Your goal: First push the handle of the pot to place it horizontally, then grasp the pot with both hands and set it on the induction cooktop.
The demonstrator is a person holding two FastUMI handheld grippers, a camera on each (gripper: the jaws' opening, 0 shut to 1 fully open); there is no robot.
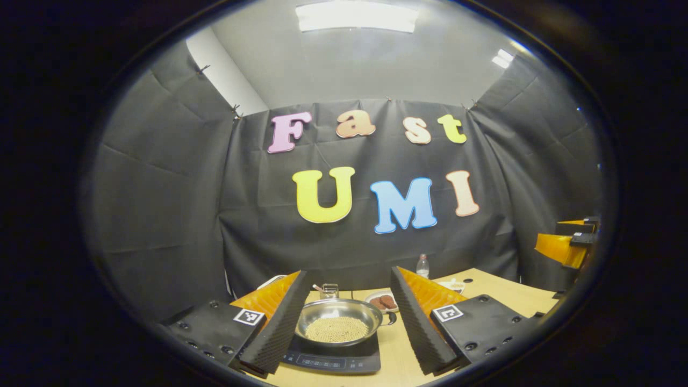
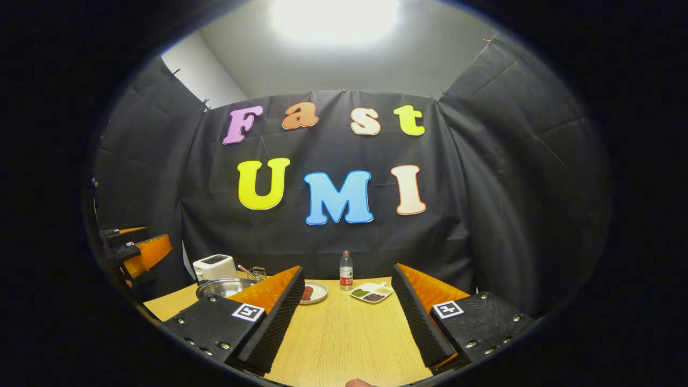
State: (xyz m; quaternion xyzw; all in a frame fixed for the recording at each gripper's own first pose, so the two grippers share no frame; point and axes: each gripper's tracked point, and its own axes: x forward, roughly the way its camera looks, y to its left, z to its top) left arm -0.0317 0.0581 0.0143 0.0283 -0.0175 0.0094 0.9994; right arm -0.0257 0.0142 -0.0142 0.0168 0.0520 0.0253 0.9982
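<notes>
A steel pot (image 1: 337, 321) holding pale beans sits on the black induction cooktop (image 1: 333, 359), with its short dark handle (image 1: 391, 318) pointing right. My left gripper (image 1: 349, 277) is open, raised and drawn back from the pot, which shows between its two fingers without touching them. My right gripper (image 2: 348, 271) is open over bare tabletop with nothing between its fingers. In the right gripper view the pot (image 2: 221, 287) lies far left, partly hidden behind a finger. The right gripper (image 1: 567, 244) also shows at the far right edge of the left gripper view, and the left gripper (image 2: 134, 250) at the far left of the right gripper view.
On the wooden table (image 2: 344, 333) stand a water bottle (image 2: 346, 270), a plate of dark pieces (image 2: 314, 293), a divided dish of grains (image 2: 371, 292), a small wire basket (image 2: 257, 274) and a white toaster (image 2: 214, 266), all along the back near the black wall.
</notes>
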